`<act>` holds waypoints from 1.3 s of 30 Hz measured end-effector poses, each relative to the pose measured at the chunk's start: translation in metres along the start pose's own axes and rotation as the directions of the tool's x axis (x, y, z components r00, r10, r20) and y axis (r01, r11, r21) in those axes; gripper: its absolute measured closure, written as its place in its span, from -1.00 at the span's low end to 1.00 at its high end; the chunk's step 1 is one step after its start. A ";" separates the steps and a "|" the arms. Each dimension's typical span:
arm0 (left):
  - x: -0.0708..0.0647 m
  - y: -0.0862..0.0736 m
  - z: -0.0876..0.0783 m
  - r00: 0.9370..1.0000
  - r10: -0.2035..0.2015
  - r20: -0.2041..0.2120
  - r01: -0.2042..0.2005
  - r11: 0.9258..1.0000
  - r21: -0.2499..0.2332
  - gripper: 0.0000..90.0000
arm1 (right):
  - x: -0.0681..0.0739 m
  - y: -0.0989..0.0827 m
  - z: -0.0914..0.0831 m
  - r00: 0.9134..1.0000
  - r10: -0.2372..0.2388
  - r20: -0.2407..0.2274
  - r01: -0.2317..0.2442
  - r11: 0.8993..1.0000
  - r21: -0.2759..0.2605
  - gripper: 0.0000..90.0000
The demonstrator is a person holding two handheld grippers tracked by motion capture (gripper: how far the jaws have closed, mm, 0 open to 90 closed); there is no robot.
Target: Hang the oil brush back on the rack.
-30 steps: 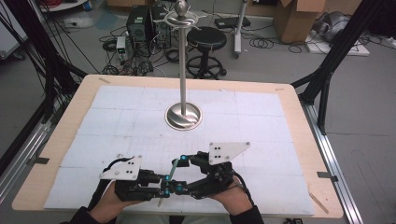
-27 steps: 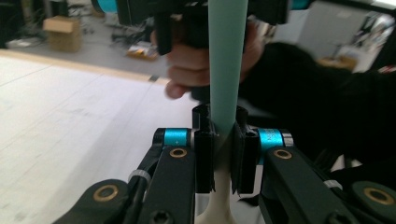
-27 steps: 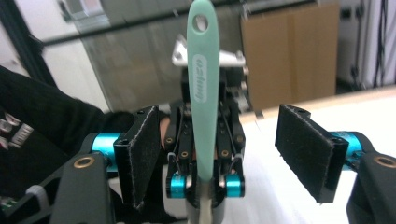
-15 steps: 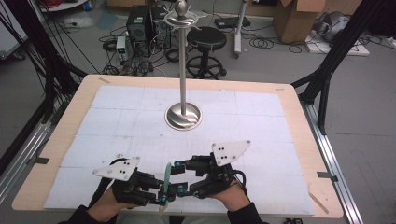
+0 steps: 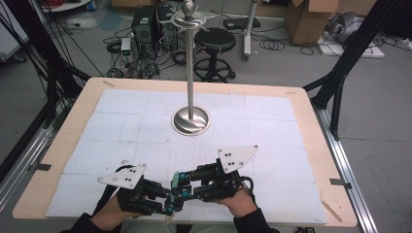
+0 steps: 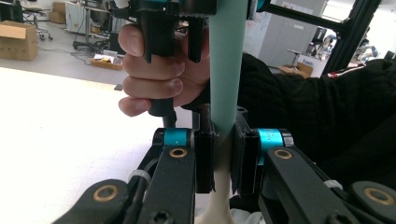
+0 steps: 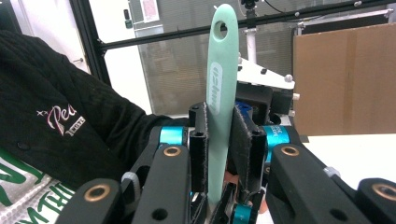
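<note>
Between both grippers' closed fingers, mint handle (image 7: 223, 84) stands lengthwise (holed end up).

on the tabletop (image 5: 311, 121) a stand (image 5: 191, 119) rises from its round base at the middle, toward the far side. at the near edge the left hand-held gripper (image 5: 167, 204) and the right hand-held gripper (image 5: 179, 185) meet tip to tip, left of centre, well apart from the stand. a spatula (image 6: 227, 70) runs between them, its handle clamped in the jaws of both. behind the tabletop, on the floor, a stool (image 5: 214, 41) stands beyond the stand, with a cardboard box (image 5: 306, 19) farther right.
</note>
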State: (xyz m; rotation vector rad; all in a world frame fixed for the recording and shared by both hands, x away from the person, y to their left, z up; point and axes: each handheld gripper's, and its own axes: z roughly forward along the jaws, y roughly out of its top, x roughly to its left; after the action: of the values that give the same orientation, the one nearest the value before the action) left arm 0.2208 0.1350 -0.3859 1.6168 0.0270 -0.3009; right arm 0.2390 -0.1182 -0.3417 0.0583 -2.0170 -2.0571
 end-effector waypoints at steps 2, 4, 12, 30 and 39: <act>0.000 0.000 -0.001 1.000 0.006 -0.004 -0.006 1.000 0.002 0.81 | 0.000 0.000 0.000 1.000 0.000 0.000 0.000 1.000 -0.002 0.75; 0.000 0.000 -0.002 1.000 0.009 -0.020 -0.009 1.000 -0.003 0.81 | 0.000 0.000 0.000 1.000 0.002 0.007 -0.002 1.000 -0.002 0.77; 0.005 0.002 -0.015 0.980 0.023 -0.199 -0.012 0.998 0.057 0.03 | -0.004 0.001 -0.007 0.991 0.045 0.124 -0.043 0.999 -0.020 0.82; 0.019 -0.005 -0.093 0.802 0.025 -0.597 -0.022 1.000 0.013 -0.46 | -0.034 0.044 -0.017 0.877 0.087 0.472 -0.103 0.995 0.009 0.84; 0.024 -0.010 -0.111 0.760 -0.019 -0.650 -0.003 0.999 -0.033 -0.63 | -0.074 0.101 -0.012 0.833 0.011 0.553 -0.056 0.996 0.063 0.84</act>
State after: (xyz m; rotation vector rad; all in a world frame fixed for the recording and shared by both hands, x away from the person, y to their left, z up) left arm 0.2611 0.2410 -0.3969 1.6186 0.5739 0.2756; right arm 0.3290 -0.1143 -0.2540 -0.6295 -2.3888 -2.1431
